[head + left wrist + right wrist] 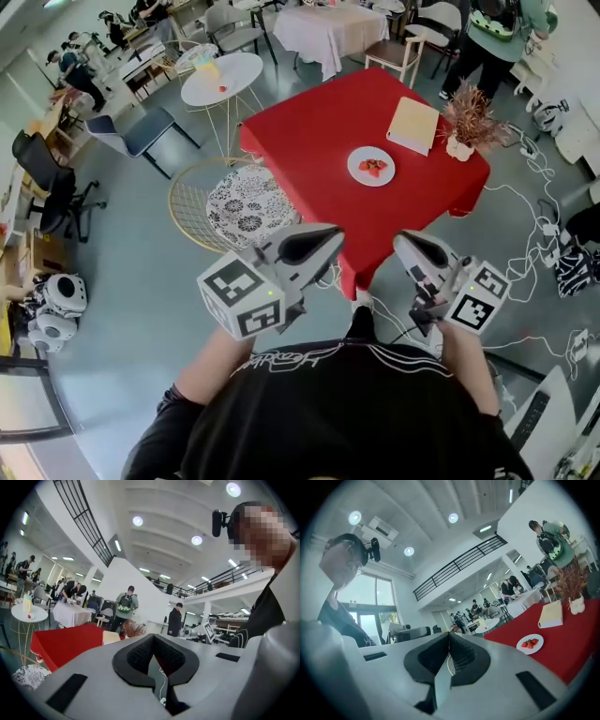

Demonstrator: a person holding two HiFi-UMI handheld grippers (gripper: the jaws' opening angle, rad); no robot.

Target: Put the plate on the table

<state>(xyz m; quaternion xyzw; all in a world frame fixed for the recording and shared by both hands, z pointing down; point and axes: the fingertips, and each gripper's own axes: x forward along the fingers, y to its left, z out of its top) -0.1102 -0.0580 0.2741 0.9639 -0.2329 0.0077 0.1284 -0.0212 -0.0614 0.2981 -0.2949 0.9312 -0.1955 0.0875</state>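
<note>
While the plate (371,167) is already sitting on the far red table (309,122), the left gripper (323,240) and right gripper (409,247) are hanging near the person, jaws together and empty; the task is looking done.

The head camera looked steeply down from above the person's chest, close over the left gripper (319,242) and right gripper (411,246), with the red table (309,122) farther ahead. Each gripper camera sat low behind its own jaws, tilted up toward the ceiling. All three views shared the red table. The head and right gripper views also shared the strawberry plate (356,159).
</note>
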